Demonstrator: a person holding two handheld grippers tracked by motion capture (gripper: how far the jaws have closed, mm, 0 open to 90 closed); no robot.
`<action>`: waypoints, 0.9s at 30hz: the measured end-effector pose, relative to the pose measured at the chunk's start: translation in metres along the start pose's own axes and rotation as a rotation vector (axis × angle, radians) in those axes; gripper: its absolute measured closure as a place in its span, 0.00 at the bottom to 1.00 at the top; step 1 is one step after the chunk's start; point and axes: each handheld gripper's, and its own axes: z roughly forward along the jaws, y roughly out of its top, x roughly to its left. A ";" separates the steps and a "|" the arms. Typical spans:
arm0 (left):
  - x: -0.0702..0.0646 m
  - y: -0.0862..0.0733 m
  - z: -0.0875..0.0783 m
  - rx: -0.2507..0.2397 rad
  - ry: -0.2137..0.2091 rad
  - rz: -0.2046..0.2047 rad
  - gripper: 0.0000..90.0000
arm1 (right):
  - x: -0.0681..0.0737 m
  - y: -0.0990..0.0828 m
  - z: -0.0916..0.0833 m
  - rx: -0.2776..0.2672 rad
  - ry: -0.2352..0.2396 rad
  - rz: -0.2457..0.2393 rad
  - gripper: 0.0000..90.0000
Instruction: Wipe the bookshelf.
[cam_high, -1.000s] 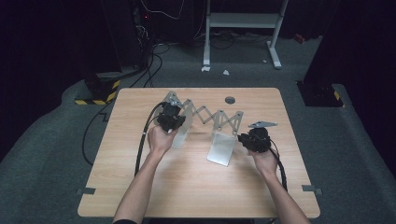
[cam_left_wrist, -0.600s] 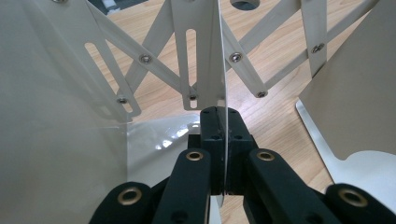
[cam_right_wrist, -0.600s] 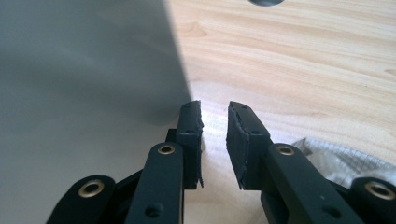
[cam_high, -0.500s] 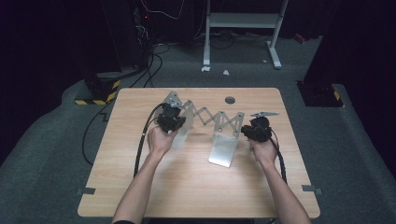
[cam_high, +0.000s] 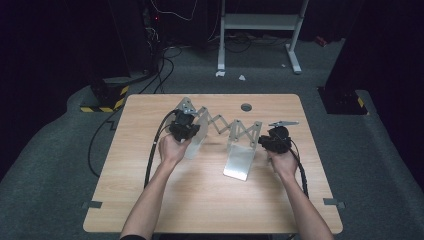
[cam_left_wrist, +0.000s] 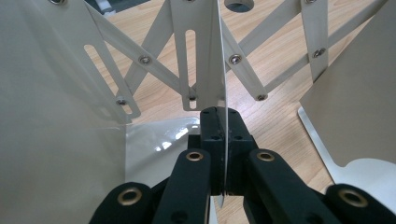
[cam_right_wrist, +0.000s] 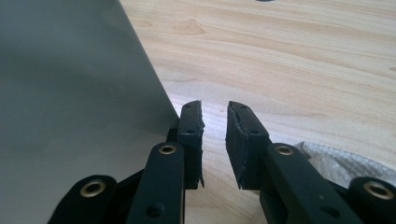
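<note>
A grey sheet-metal expanding rack with scissor-link bars (cam_high: 222, 127) stands near the middle of the light wooden table (cam_high: 200, 200), stretched from about ten o'clock towards three o'clock in the high view. The left gripper (cam_high: 184, 126) sits at the rack's ten-o'clock end, its jaws clamped tight on the thin edge of an upright plate (cam_left_wrist: 222, 70); in the left gripper view that edge runs straight up at twelve o'clock from between the black pads, with the scissor links (cam_left_wrist: 154, 65) fanning out behind it. The right gripper (cam_high: 272, 140) is at the rack's three-o'clock end. In the right gripper view its jaws stand narrowly apart with only bare table between them, and the rack's end plate (cam_right_wrist: 70, 93) lies at nine to ten o'clock, just beside the left-hand pad (cam_right_wrist: 191, 126); whether it touches cannot be told.
</note>
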 end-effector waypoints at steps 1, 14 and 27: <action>0.000 0.000 0.000 0.000 -0.003 0.001 0.99 | 0.001 -0.002 -0.002 0.002 0.004 -0.009 0.85; -0.010 0.011 0.007 0.018 0.007 0.060 0.98 | 0.014 -0.020 -0.013 -0.013 0.031 -0.059 0.85; -0.003 0.011 0.010 0.004 -0.044 0.054 0.98 | 0.038 -0.036 -0.020 -0.015 0.077 -0.128 0.85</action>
